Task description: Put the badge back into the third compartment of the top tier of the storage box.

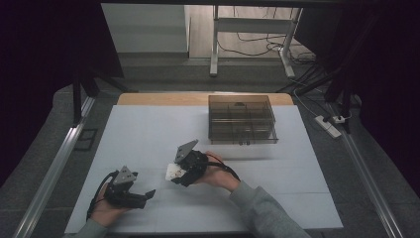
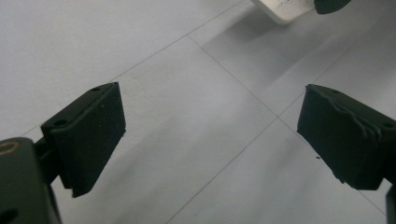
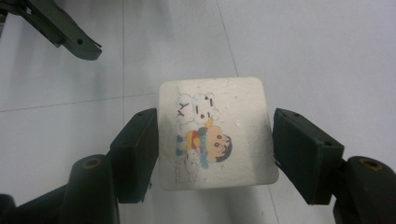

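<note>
With my right gripper [image 3: 212,140] jaws clamped on the white cartoon block [image 3: 215,135] and my left gripper [image 2: 210,135] wide and idle, I'd lift it level toward the compartment box [image 1: 241,119].

I see a small white square eraser [image 3: 217,133] with rounded corners, its printed face up: a cartoon child in a striped scarf beside a white snowman. It sits between the right tool's [image 3: 215,149] black jaws, over the pale surface [image 3: 317,51].
</note>
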